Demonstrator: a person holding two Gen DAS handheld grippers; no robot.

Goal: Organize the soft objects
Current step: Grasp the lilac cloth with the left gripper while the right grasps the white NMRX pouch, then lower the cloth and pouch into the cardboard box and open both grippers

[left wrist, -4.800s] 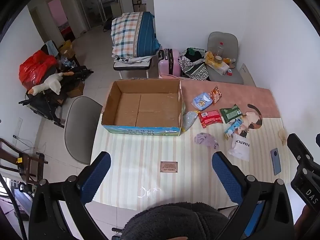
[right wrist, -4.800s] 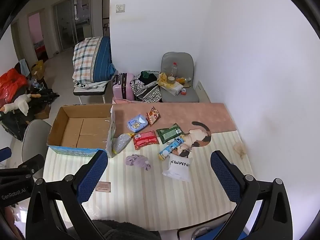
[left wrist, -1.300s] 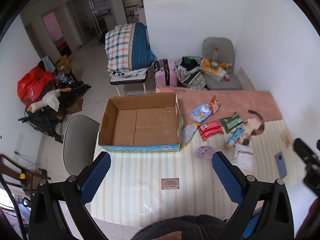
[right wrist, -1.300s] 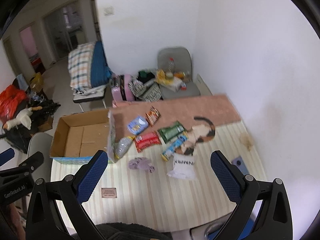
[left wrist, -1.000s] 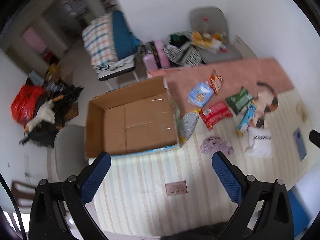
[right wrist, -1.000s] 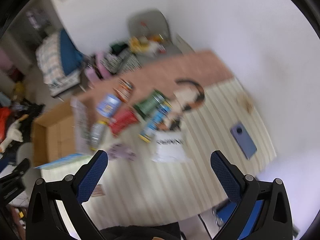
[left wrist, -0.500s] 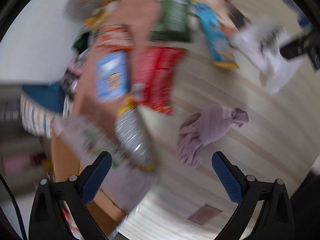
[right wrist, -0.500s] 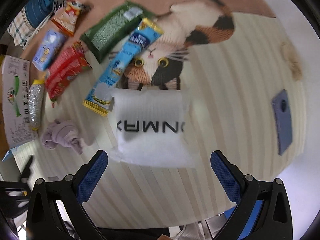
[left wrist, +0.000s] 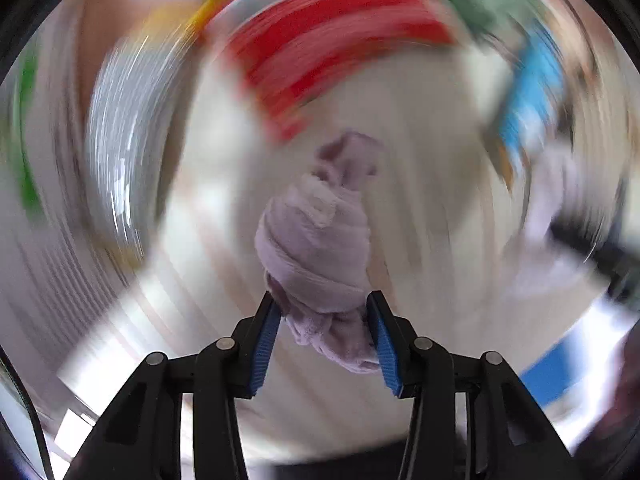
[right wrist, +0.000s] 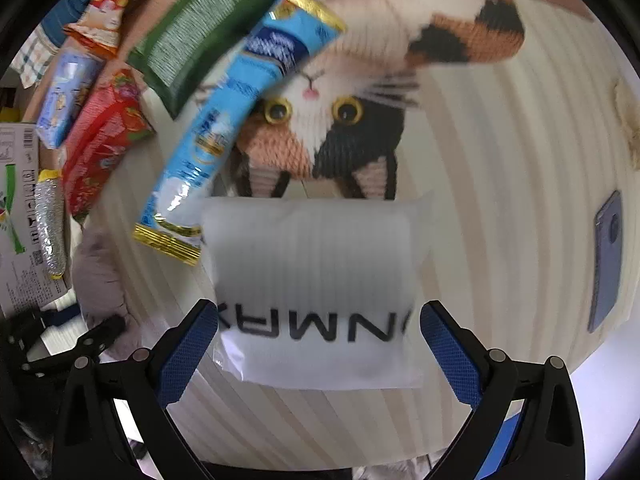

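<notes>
Lilac cloth [left wrist: 316,248] lies lengthwise, pointing away.

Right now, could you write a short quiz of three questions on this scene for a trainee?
1. What is between the fingers of the left gripper? A the cloth; B a red packet; C a box.
2. True or false: the phone lies on the bag.
3. Which animal is pictured on the mat just beyond the bag?

Key
1. A; the jaws are closing on it.
2. False; the phone lies apart from the bag, on bare mat.
3. A cat.
</notes>
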